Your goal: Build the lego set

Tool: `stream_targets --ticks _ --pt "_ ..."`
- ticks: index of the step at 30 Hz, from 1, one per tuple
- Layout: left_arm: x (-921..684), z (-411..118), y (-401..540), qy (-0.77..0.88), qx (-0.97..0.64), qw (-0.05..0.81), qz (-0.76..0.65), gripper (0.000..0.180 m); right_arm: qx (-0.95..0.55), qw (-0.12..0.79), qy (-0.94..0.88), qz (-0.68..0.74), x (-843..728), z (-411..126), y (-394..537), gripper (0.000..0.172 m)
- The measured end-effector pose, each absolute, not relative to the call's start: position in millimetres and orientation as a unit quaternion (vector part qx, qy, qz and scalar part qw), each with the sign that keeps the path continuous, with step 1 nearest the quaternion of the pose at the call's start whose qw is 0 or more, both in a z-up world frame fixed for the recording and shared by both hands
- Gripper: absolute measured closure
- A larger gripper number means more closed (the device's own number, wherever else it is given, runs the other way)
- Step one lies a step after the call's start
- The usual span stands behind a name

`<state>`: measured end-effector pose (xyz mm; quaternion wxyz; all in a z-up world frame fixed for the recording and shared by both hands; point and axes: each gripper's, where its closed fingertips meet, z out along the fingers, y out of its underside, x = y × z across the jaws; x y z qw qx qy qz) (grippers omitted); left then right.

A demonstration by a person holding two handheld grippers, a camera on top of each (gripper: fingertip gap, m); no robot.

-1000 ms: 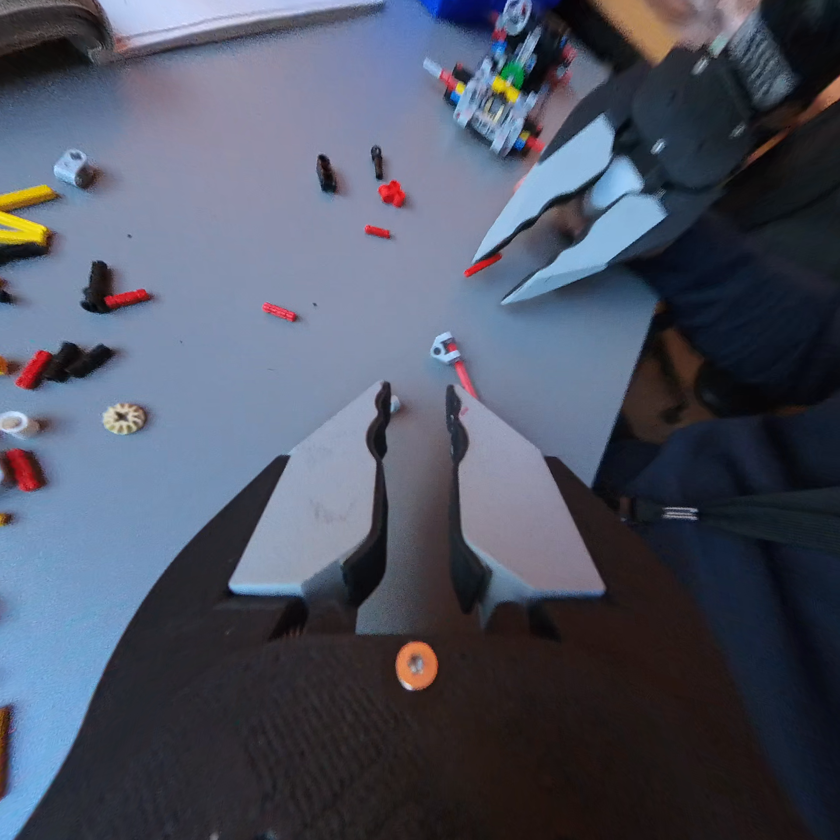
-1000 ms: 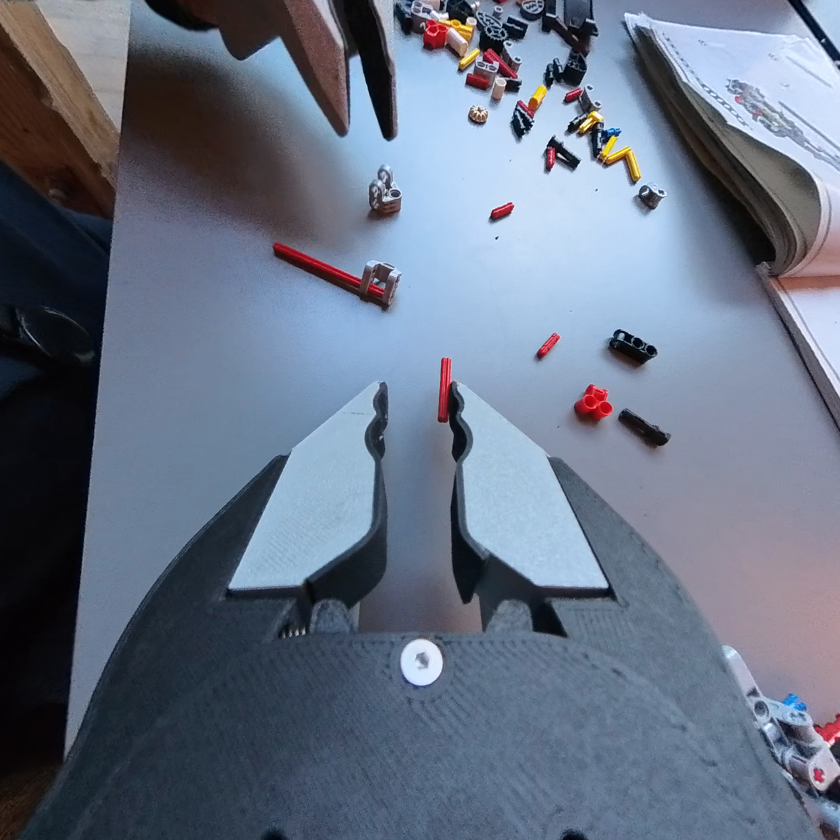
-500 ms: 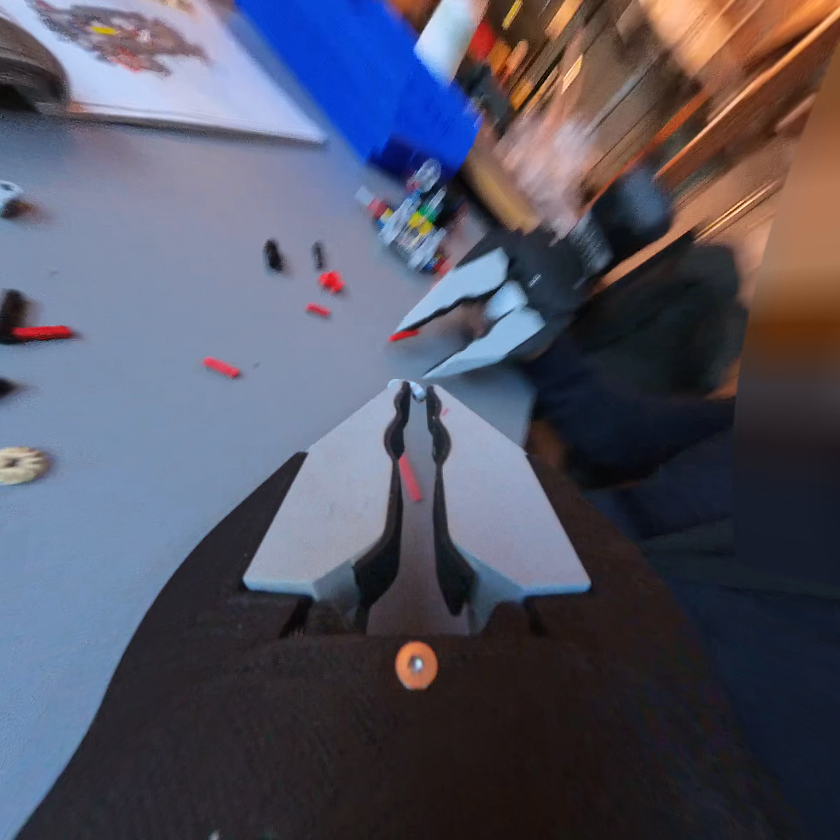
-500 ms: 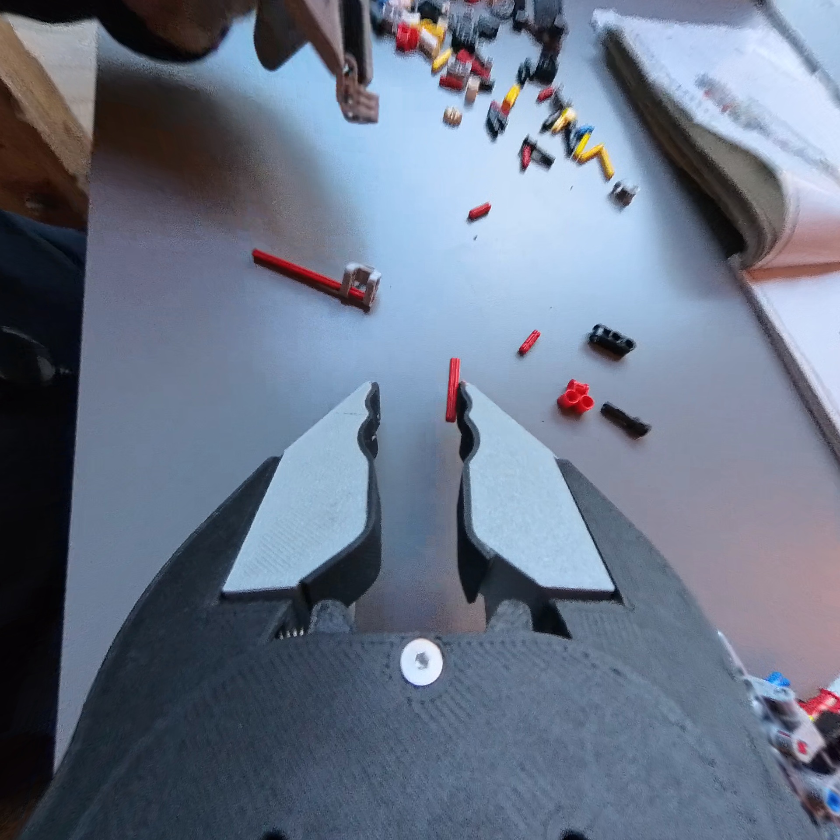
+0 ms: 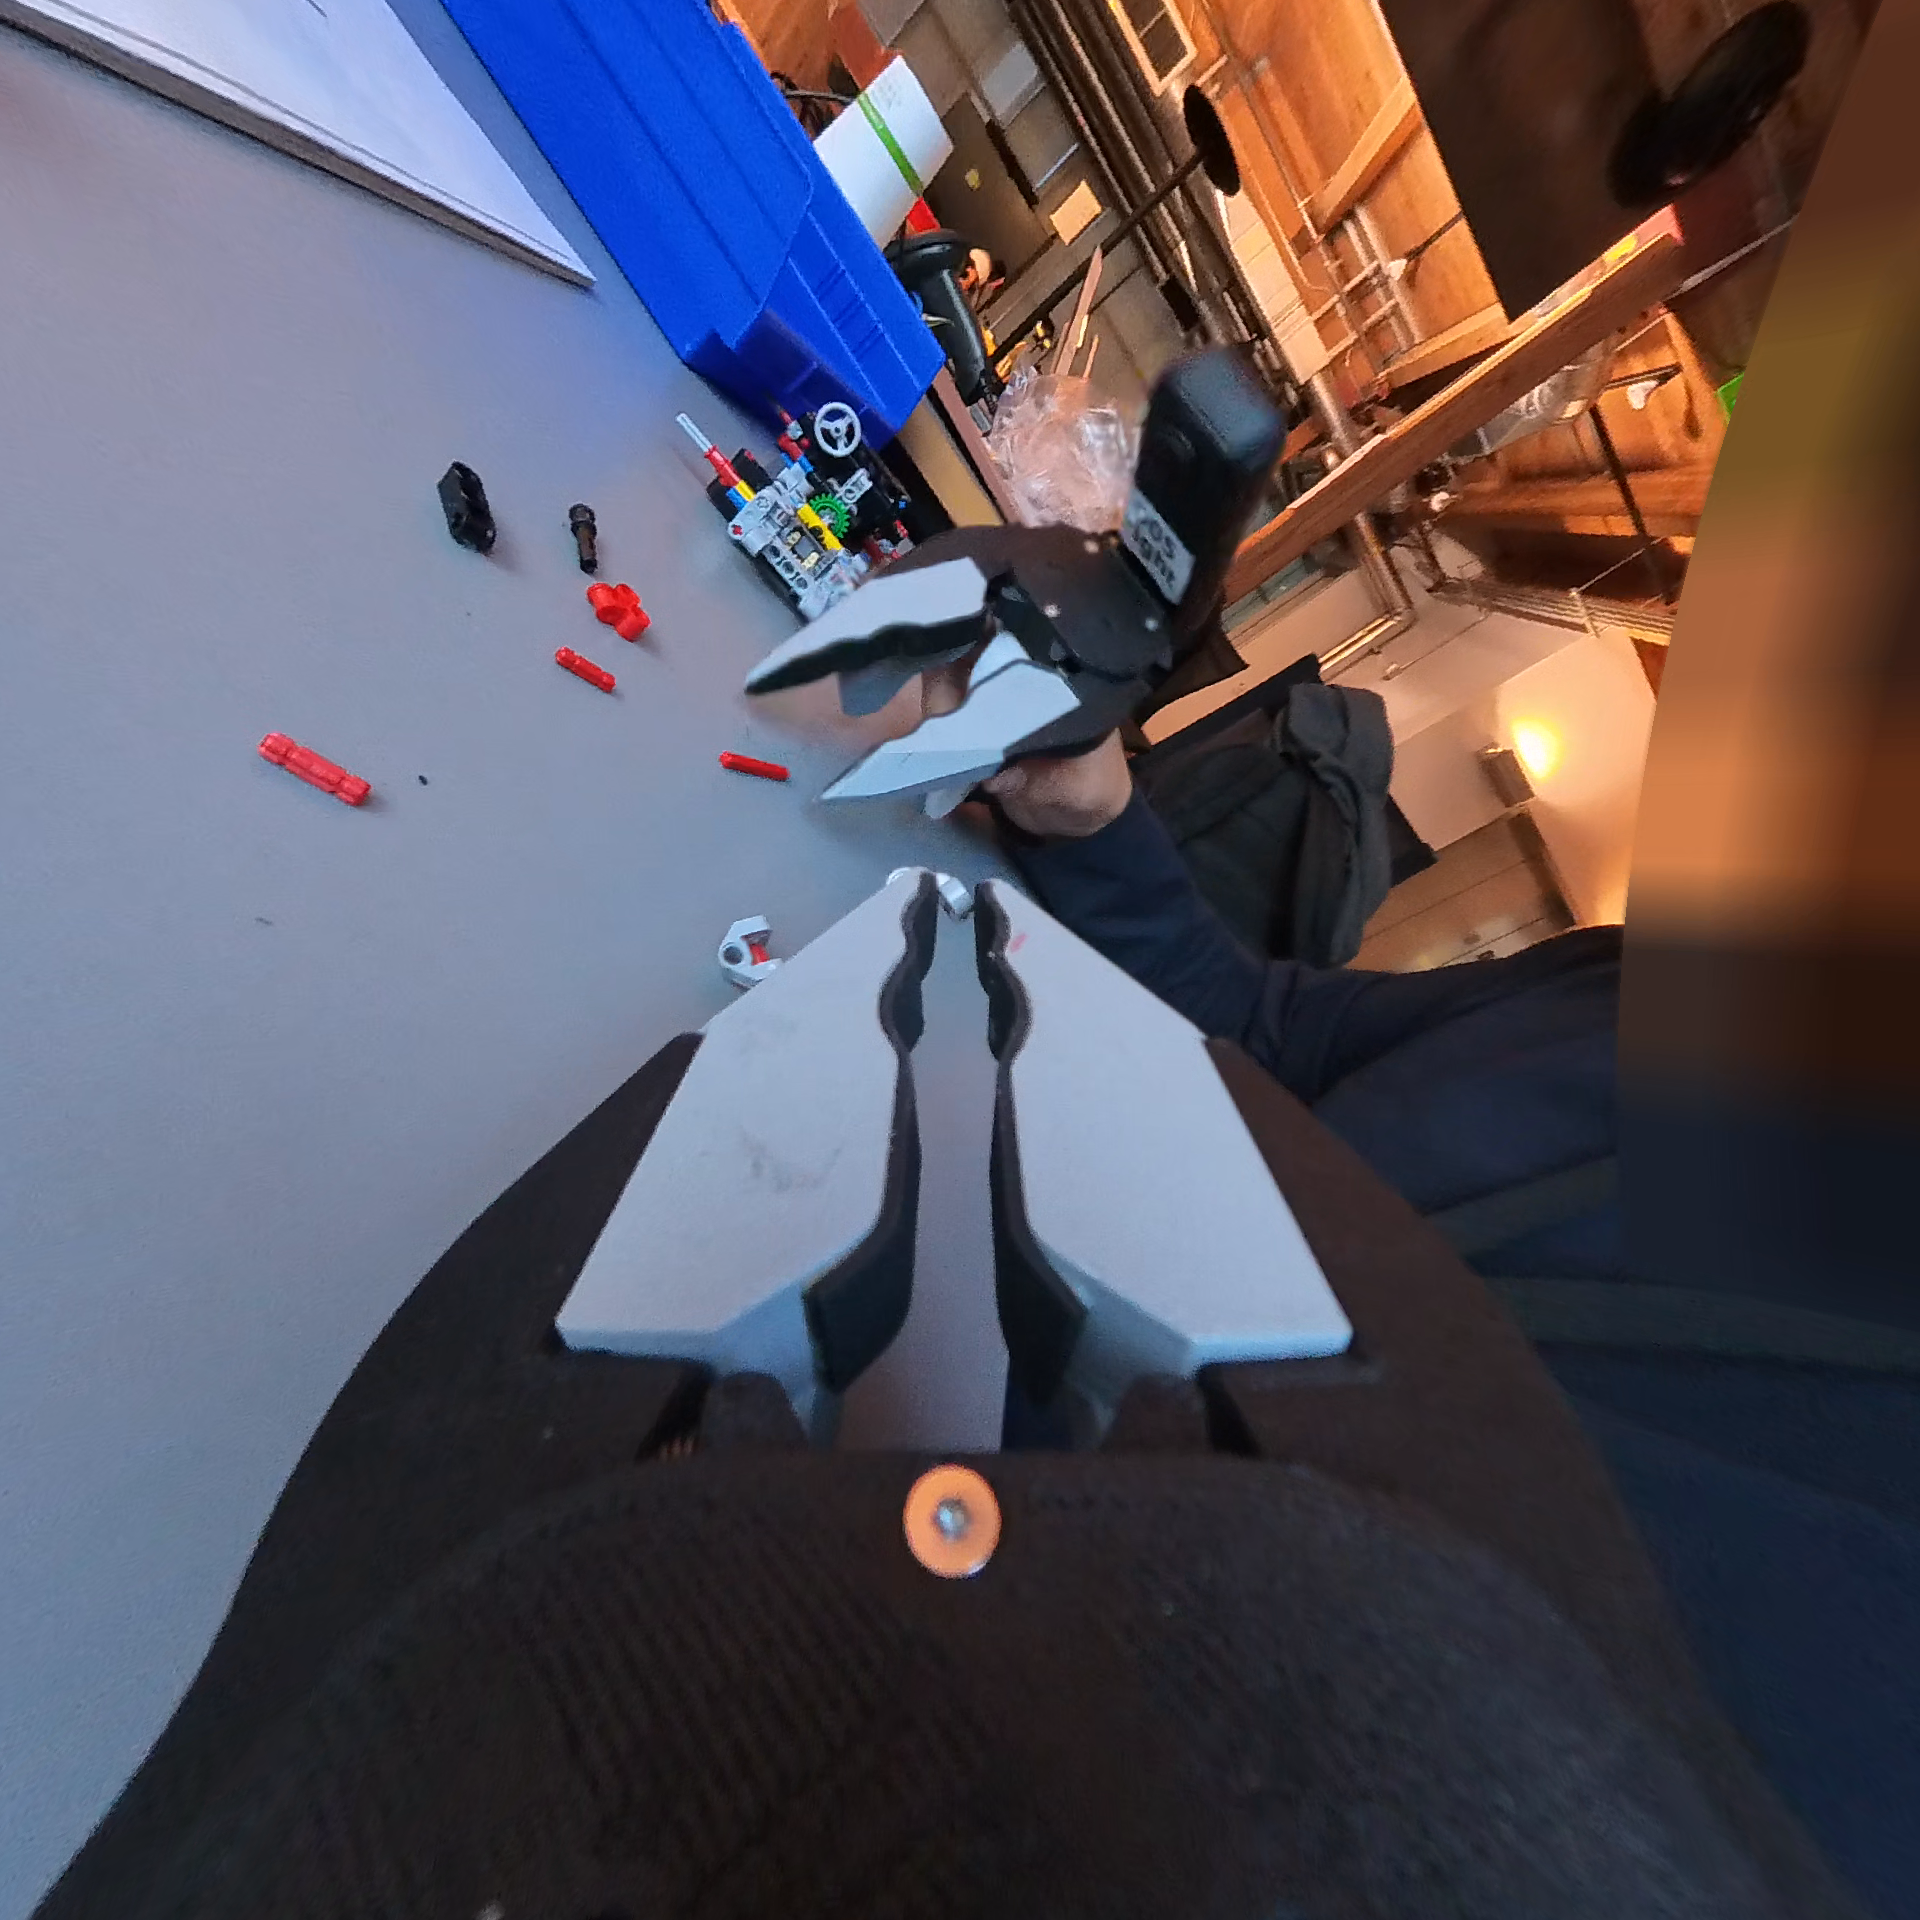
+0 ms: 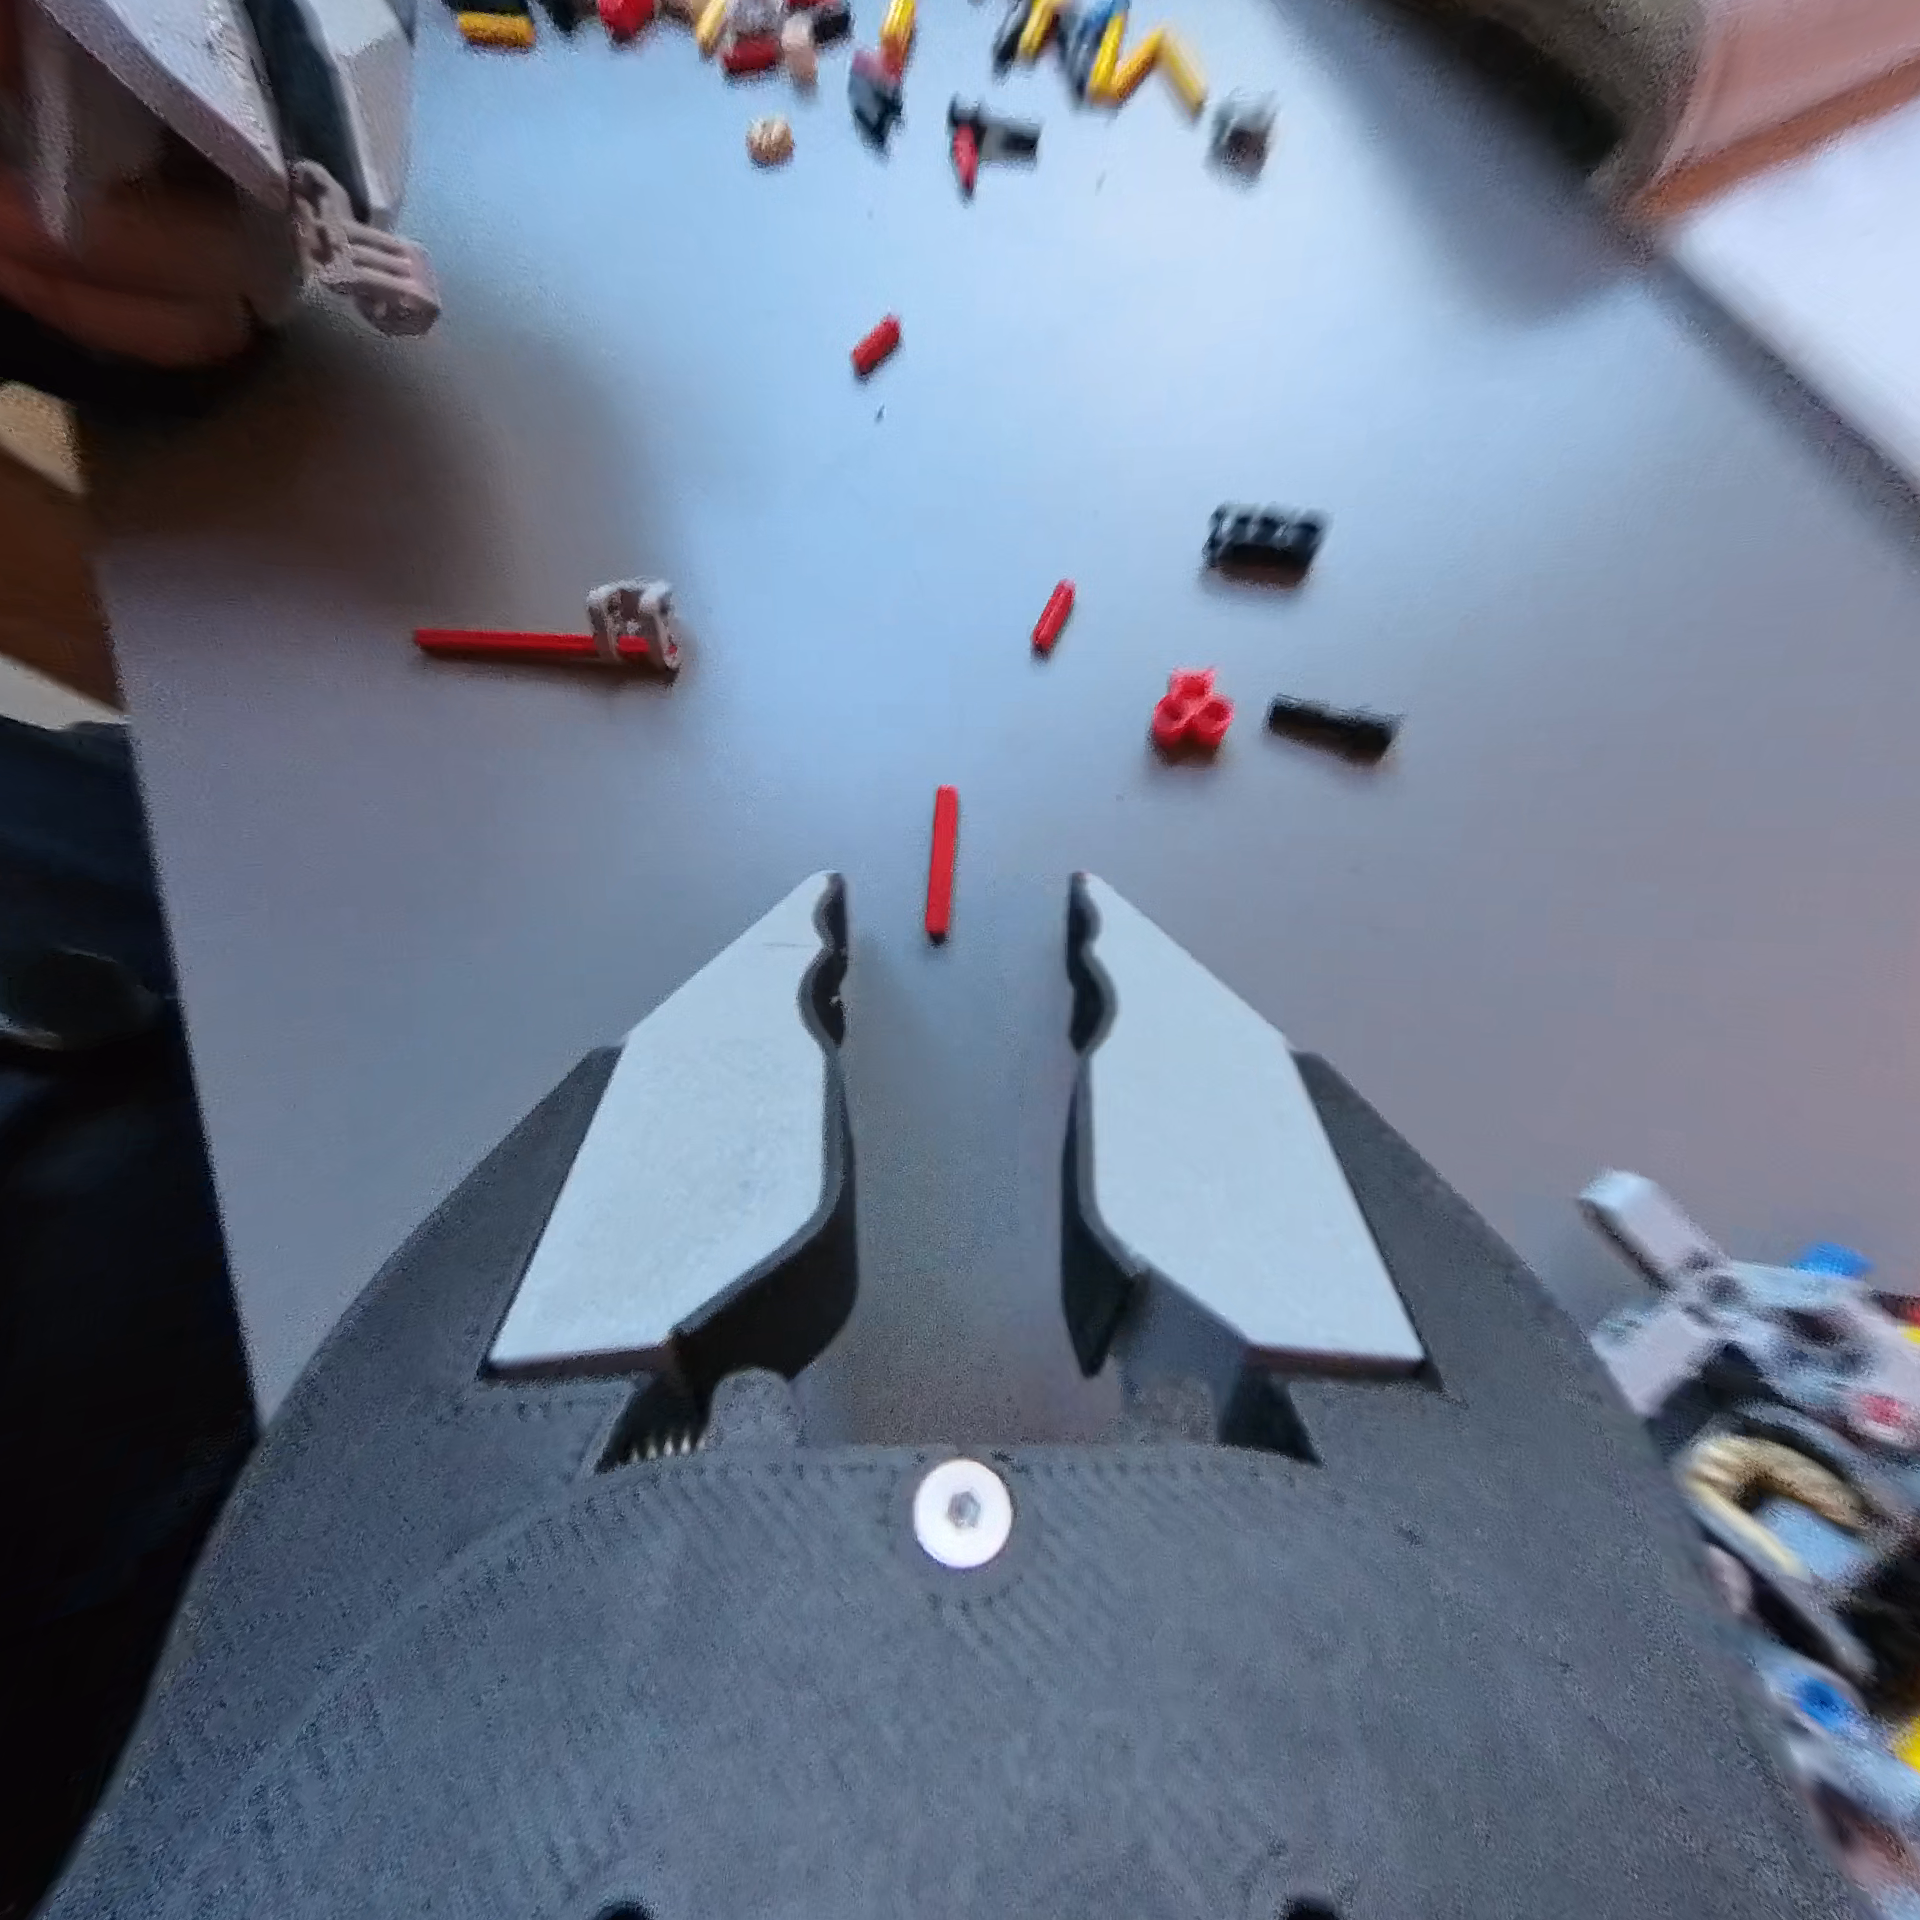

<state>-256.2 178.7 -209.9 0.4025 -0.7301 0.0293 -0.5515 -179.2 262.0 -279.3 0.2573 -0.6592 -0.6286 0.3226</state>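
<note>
Small grey connector piece (image 5: 953, 894): it sits pinched at the very tips of the left tongs (image 5: 948, 902), which are nearly together and clamped on it, lifted above the grey tabletop (image 5: 208, 987) near its edge on the person's side. The right wrist view shows the same piece (image 6: 358, 260) sticking out of those tongs in the air.

The right tongs (image 6: 956, 914) stand wide apart and grip nothing. A short red axle (image 6: 941, 862) lies flat on the tabletop just ahead of their tips, in line with the gap and touching neither finger.

Nearer the person's edge, a long red axle with a grey connector (image 6: 561, 639) on it lies on the tabletop. On the other side of the short axle lie a red pin (image 6: 1052, 616), a red three-lobed piece (image 6: 1191, 719), a black beam (image 6: 1263, 540) and a black pin (image 6: 1330, 725). A heap of mixed coloured parts (image 6: 883, 52) lies farther off. A partly built model (image 5: 810, 509) stands beside a blue bin (image 5: 707, 187).
</note>
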Motion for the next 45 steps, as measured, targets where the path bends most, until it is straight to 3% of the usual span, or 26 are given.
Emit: stream_targets --ticks 3,5,12,15,17,20,22,23,26,31,32,35,38,45 --pt "-254.4 -202.3 177.4 0.027 -0.711 0.404 -0.575 0.175 -0.586 0.357 -0.631 0.361 -188.4 -236.9 250.9 0.128" --pt "-249.8 -197.2 177.2 0.024 -0.695 0.404 -0.594 0.176 -0.557 0.37 -0.625 0.403 -200.5 -214.8 231.1 0.123" --pt "-242.6 -176.0 176.7 -0.035 -0.599 0.399 -0.694 0.176 -0.473 0.447 -0.643 0.404 -247.5 -188.0 177.1 0.135" --pt "-240.8 -175.5 176.7 -0.053 -0.576 0.39 -0.716 0.176 -0.456 0.457 -0.648 0.404 -252.3 -185.9 171.1 0.159" --pt "-240.5 -175.6 177.7 -0.056 -0.576 0.39 -0.716 0.175 -0.46 0.462 -0.646 0.399 -252.2 -185.3 173.8 0.162" --pt "-237.0 -185.4 175.8 -0.038 -0.614 0.369 -0.696 0.174 -0.465 0.419 -0.666 0.405 -246.8 -191.5 171.8 0.165" --pt "-245.3 -196.0 174.9 0.004 -0.672 0.365 -0.644 0.16 -0.47 0.388 -0.701 0.369 -239.0 -201.9 184.0 0.166" --pt "-251.5 -206.3 174.7 0.036 -0.719 0.365 -0.591 0.148 -0.472 0.344 -0.734 0.347 -231.9 -213.7 189.1 0.165" --pt "-264.9 -235.6 176.7 0.132 -0.826 0.352 -0.419 0.139 -0.482 0.2 -0.803 0.288 -216.5 -248.4 208.8 0.165" --pt "-237.3 -272.7 177.1 0.233 -0.878 0.288 -0.305 0.14 -0.402 0.071 -0.891 0.199 -220.6 -275.5 216.0 0.165" --pt "-234.3 -278.3 178.2 0.248 -0.881 0.285 -0.286 0.15 -0.384 0.059 -0.902 0.189 -222.5 -277.0 214.7 0.165" --pt "-235.7 -281.3 185.7 0.269 -0.885 0.291 -0.245 0.158 -0.349 0.026 -0.92 0.177 -222.9 -284.0 211.0 0.164" --pt "-236.0 -282.2 190.3 0.296 -0.882 0.294 -0.218 0.155 -0.346 0.034 -0.918 0.192 -229.9 -284.4 210.7 0.149" --pt "-232.3 -282.9 191.5 0.359 -0.85 0.308 -0.23 0.157 -0.376 0.083 -0.902 0.195 -218.7 -273.1 225.9 0.144"
